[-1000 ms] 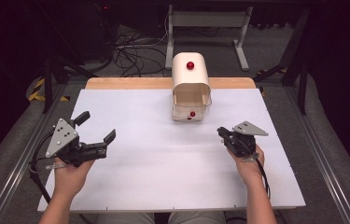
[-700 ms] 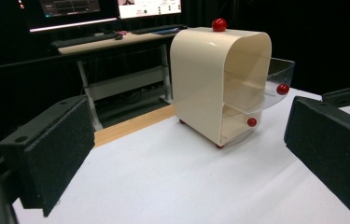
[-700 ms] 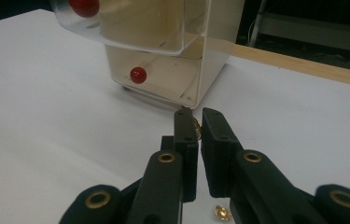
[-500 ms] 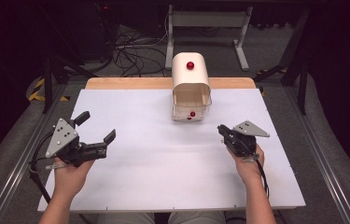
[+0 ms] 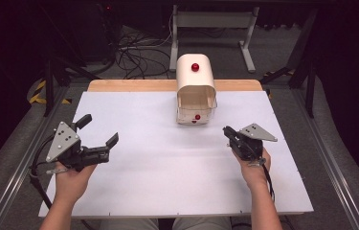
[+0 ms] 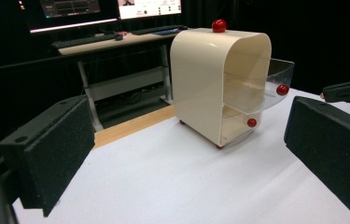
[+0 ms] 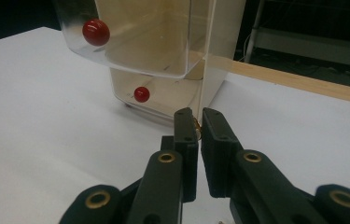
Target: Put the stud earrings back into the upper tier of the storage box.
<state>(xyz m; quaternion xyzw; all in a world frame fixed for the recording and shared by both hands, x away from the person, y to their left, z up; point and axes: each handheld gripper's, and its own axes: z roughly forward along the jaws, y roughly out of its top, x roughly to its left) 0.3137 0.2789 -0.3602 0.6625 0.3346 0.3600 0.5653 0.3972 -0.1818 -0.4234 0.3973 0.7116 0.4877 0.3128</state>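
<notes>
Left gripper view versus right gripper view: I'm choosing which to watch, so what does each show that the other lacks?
The left gripper view alone shows the red knob on top of the cream cabinet, a desk with monitors behind, and the left gripper with jaws wide apart. The right gripper view alone shows the right gripper shut, with something small and brownish, too small to identify, at its tips. Both show the clear drawers, the upper one pulled out, their red knobs and the white table.
</notes>
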